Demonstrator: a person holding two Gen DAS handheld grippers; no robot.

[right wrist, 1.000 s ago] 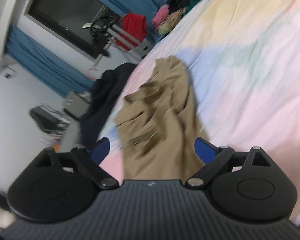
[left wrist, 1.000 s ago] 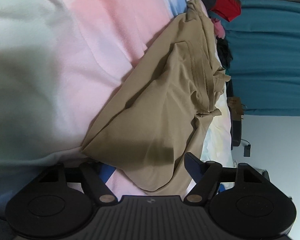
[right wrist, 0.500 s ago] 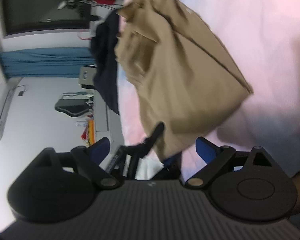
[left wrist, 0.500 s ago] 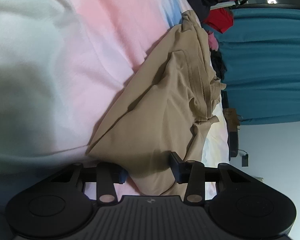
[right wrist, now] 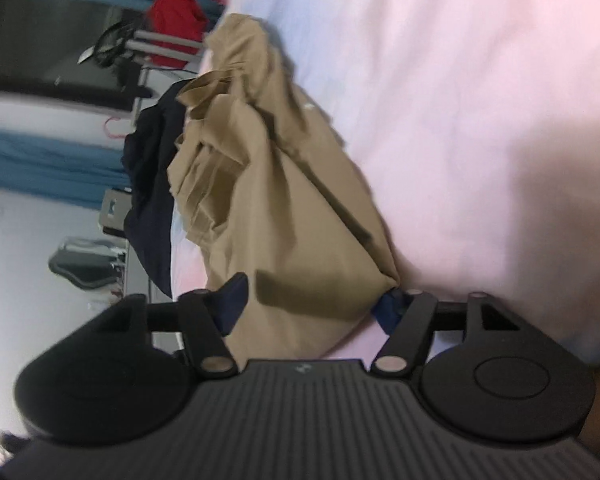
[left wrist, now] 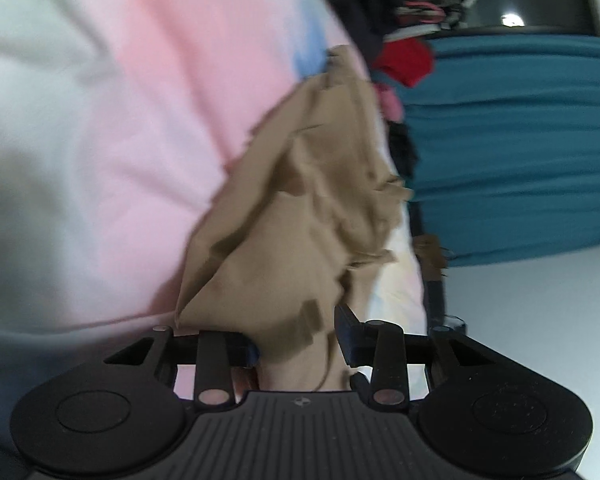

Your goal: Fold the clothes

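The tan garment lies crumpled on the bed, mid-frame. Both the left gripper and the right gripper are spread around its near edge, not pinching. Close both firmly on separate corners before lifting.

Both wrist views close, tilted, sharing tan garment.

Teal curtains, white wall, dark window
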